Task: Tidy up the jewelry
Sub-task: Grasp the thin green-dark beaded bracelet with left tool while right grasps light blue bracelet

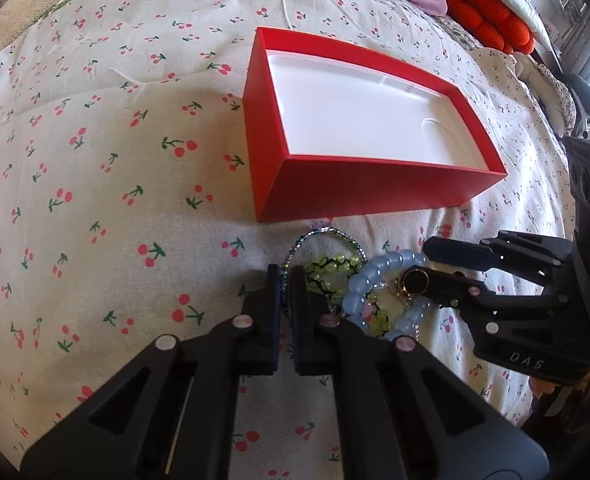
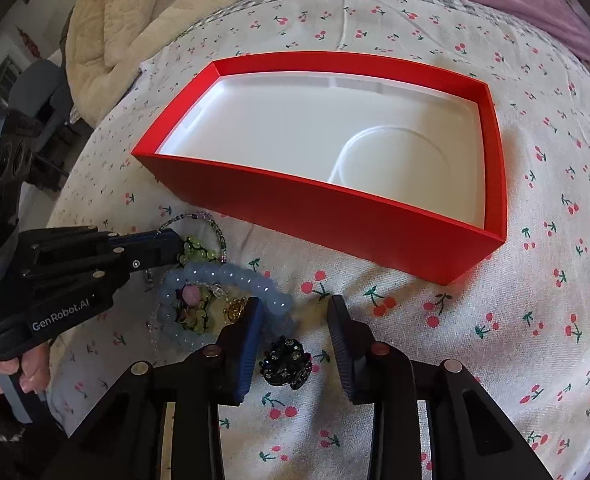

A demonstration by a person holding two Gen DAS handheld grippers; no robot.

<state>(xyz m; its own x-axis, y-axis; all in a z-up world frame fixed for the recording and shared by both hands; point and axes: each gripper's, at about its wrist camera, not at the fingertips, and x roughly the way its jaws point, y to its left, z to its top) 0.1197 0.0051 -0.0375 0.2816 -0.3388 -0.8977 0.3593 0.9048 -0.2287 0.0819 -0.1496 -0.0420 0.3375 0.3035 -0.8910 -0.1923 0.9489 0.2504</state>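
Beaded, limp strand [image 1: 295,250] at lower centre sat pinched in the closed left gripper [image 1: 285,284]; right gripper [image 2: 295,320] gaped around a brooch [image 2: 287,364], untouched, fragile-looking.

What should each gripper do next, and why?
Probably lift the left gripper gently toward the red box: its jaws look pinched on the thin beaded chain, and the box is empty. Go slowly, since the chain lies tangled with the blue bracelet. The right gripper stands open around the dark ring, so it likely needs to close before lifting.
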